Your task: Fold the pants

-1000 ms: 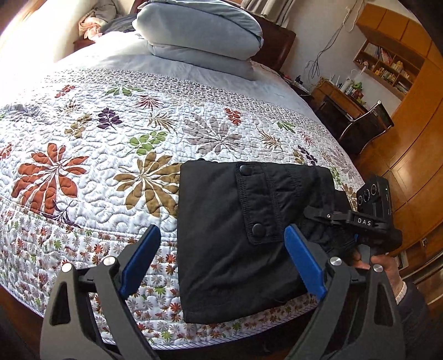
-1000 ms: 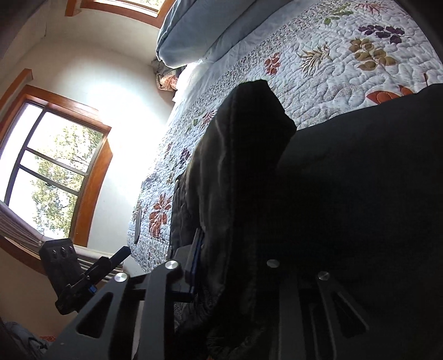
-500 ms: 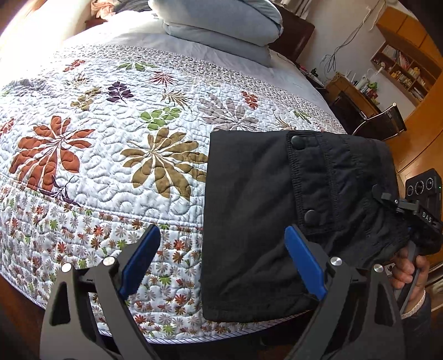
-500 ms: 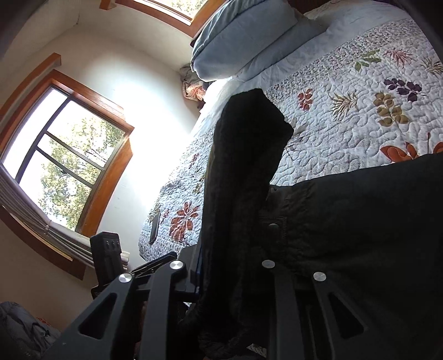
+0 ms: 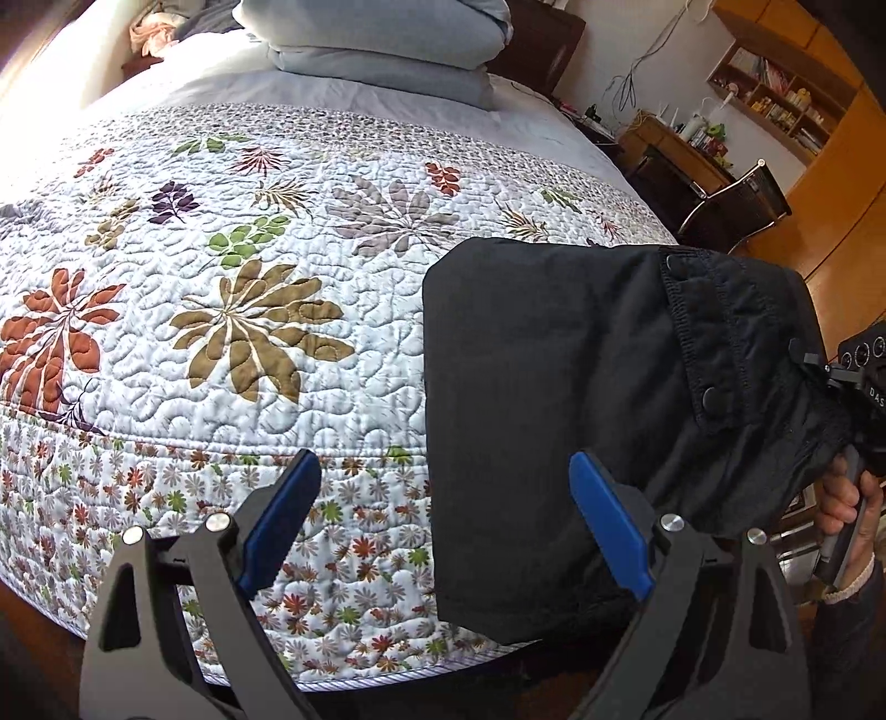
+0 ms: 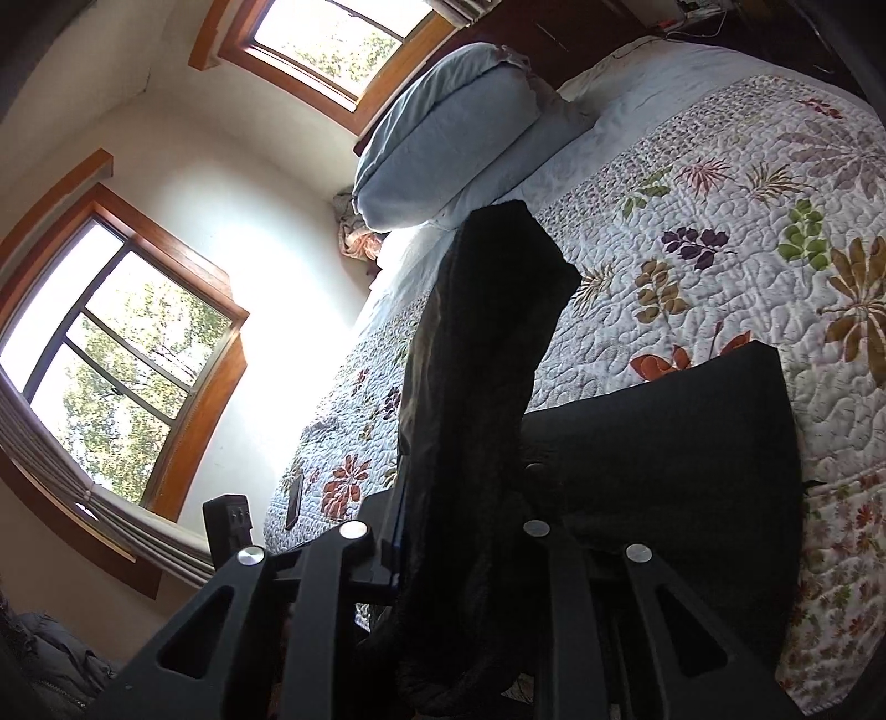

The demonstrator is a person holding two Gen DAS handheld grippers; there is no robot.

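The black pants [image 5: 581, 387] lie folded on the quilted bed [image 5: 249, 332], hanging over its near edge at the right. A pocket flap with snap buttons [image 5: 709, 396] faces up. My left gripper [image 5: 443, 520] is open and empty, with blue pads, just above the bed's edge left of the pants. My right gripper [image 6: 459, 554] is shut on a bunched edge of the pants [image 6: 476, 387], which stands up between its fingers. The right gripper also shows at the far right of the left wrist view [image 5: 853, 399], held by a hand.
Stacked light blue pillows [image 5: 382, 44] lie at the head of the bed. A desk, chair [image 5: 736, 199] and wooden shelves stand at the right. Windows [image 6: 111, 343] are on the far wall. A dark flat object [image 6: 293, 501] lies on the quilt.
The view of the pants has shifted right and the right gripper has pulled the held edge toward the bed's right side. The left gripper stays open.
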